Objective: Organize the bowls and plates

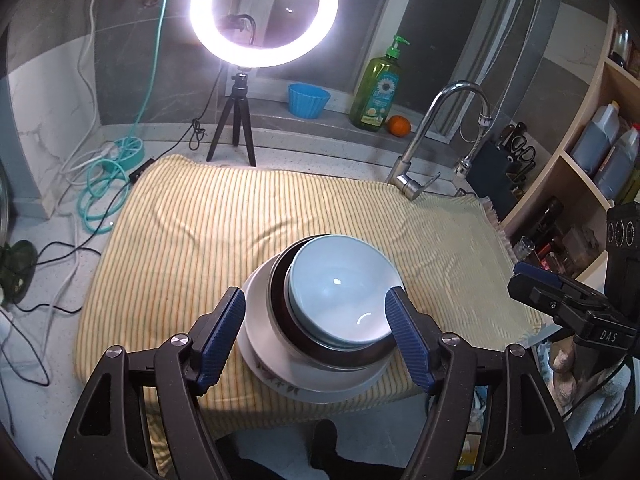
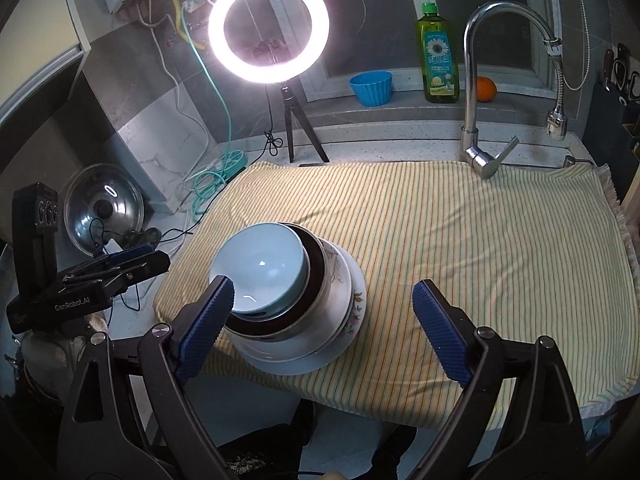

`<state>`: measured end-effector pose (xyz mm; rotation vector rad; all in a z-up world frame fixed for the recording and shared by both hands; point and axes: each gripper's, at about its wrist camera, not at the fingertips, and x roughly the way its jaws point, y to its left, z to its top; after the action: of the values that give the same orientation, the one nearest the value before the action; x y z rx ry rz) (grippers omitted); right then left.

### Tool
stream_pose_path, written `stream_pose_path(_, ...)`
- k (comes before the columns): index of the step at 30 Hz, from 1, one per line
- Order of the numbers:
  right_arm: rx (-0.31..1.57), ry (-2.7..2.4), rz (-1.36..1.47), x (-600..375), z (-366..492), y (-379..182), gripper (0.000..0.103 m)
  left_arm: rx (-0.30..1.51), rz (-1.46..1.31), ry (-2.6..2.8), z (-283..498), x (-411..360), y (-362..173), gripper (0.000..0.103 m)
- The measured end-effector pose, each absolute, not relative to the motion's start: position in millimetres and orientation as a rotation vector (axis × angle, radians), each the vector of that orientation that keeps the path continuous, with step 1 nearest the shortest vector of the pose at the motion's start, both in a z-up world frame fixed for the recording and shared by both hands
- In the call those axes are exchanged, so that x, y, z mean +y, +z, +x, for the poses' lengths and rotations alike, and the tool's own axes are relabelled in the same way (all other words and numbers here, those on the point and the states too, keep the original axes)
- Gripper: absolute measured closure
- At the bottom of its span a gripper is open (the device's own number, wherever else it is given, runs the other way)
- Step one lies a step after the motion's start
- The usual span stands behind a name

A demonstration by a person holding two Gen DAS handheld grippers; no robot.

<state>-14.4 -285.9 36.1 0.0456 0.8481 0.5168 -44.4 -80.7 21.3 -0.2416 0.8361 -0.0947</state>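
Stack near the front edge of the striped cloth (image 2: 460, 232) on the table: pale blue bowl (image 1: 340, 284) nested in dark-rimmed bowl (image 1: 288, 320) upon white plates (image 2: 344, 320); left gripper (image 1: 316, 328) and right gripper (image 2: 324, 316) both spread wide, holding nothing.

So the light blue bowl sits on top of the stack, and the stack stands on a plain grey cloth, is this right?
Not quite. The light blue bowl does top the stack, but the cloth is yellow with thin stripes, not plain grey. The right wrist view shows it clearly.
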Motion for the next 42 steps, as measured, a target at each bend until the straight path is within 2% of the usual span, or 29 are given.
stream_pose_path(42, 0.861, 0.515, 0.021, -275, -13, 30, 0.010, 0.819, -0.229, -0.059, -47, -76, 26, 0.031)
